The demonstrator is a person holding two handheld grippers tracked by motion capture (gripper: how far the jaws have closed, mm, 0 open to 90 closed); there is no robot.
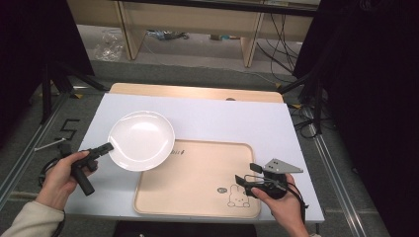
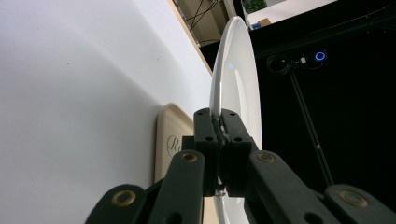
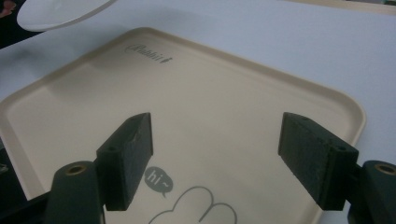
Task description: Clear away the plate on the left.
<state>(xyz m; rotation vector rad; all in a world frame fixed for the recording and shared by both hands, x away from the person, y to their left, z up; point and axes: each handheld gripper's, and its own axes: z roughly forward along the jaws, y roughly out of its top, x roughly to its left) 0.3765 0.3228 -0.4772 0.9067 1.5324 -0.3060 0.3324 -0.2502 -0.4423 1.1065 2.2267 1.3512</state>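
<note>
Your left tongs (image 1: 105, 147) pinch only the thin rim of the white plate (image 1: 142, 139), so it could slip and drop, maybe onto the tray (image 1: 197, 197). Your right tongs (image 3: 217, 161) are spread wide, holding nothing.

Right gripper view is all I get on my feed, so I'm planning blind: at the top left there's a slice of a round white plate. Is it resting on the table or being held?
Observer: Held. The left gripper is shut on the rim of the round white ceramic plate, as the left gripper view shows.
Operator: Is the plate over the tray?
Observer: Partly. In the high view its right edge overlaps the top left corner of the beige rectangular plastic tray.
Operator: Where does my own gripper sit?
Observer: The right gripper, open, is above the tray's lower right part, beside the printed rabbit drawing.
</note>
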